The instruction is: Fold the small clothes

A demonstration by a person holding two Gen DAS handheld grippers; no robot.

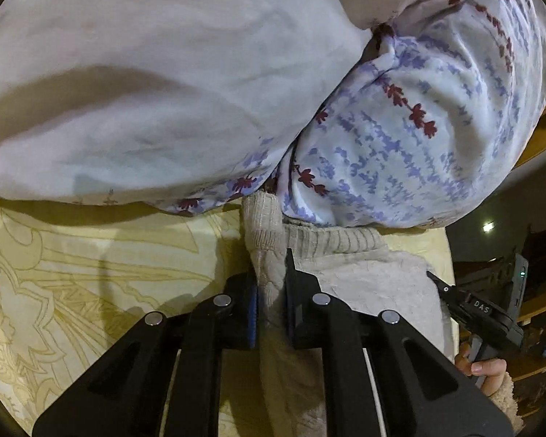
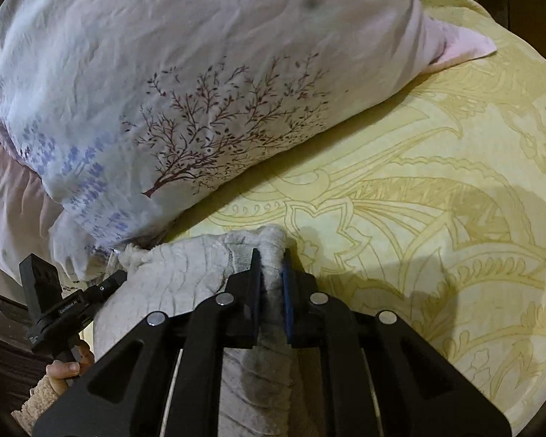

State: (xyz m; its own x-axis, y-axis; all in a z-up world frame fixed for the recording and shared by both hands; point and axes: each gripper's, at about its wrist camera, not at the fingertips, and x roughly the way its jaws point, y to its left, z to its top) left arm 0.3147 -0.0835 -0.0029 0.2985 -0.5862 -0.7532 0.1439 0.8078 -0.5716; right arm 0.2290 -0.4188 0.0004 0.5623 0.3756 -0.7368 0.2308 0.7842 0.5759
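Tongs [image 1: 271, 273] [image 2: 271, 269] both pinch knit [image 1: 364, 276]; tree-print pillow [image 2: 200, 109] only R view.

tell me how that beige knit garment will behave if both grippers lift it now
The beige knit garment will probably sag between the left gripper and right gripper, since it bunches softly. Its fuzzy ribbed surface likely resists slipping. It looks light.

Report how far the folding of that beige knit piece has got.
Done: little that shows; the beige knit garment lies bunched on the yellow bedsheet beside the pillow. In hand: the left gripper and right gripper each pinch an edge of it. Left: the fold itself and laying it flat.
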